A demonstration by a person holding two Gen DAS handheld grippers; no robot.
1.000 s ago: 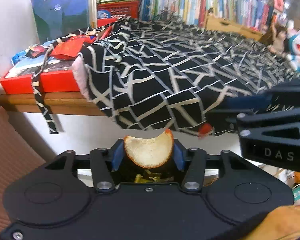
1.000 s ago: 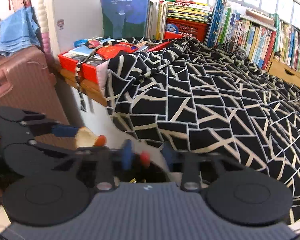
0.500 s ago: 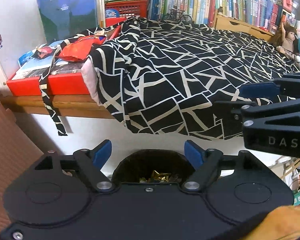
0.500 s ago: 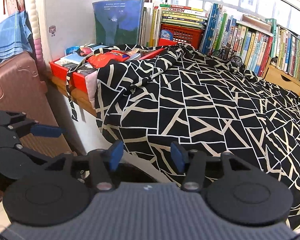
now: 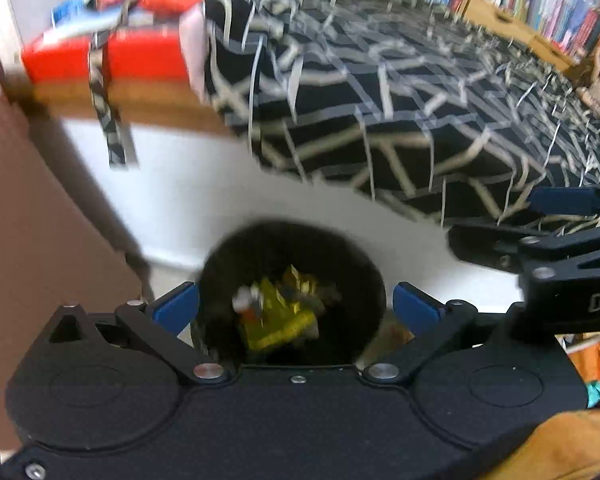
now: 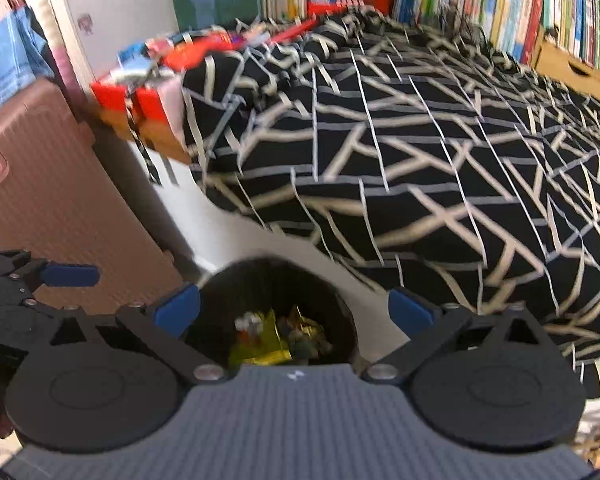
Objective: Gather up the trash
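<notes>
Black plastic fills the lower part of both wrist views, the bodies of the two claws, each with blue pads at its fingertips. The left claw (image 5: pixel 294 307) is spread wide, its jaws having just been opening, and nothing sits between the pads. The right claw (image 6: pixel 294 307) is spread just as wide, its jaws also having just been opening, and its gap is likewise bare. Both point steeply down over a round black bin (image 5: pixel 374 276) (image 6: pixel 342 308) that stands on the floor by the near edge of the bed, against its white side panel. Trash (image 5: pixel 278 312) (image 6: pixel 278 336) lies inside the bin: crumpled yellow wrappers with a small white and red scrap on top; the blur hides finer detail. In the left view the right claw shows at the right edge (image 5: pixel 552 220), and in the right view the left claw shows at the left edge (image 6: pixel 40 280), so the two are close side by side above the bin.

A black quilt (image 5: pixel 380 88) (image 6: pixel 420 140) with pale crossing lines covers the bed and hangs over its near edge. At the far left corner of the bed stands a red box (image 5: pixel 100 60) (image 6: pixel 140 96) with papers on it. A pinkish-brown suitcase (image 6: pixel 60 200) stands to the left of the bin. Books (image 6: pixel 520 0) line the shelf along the far edge of the bed.
</notes>
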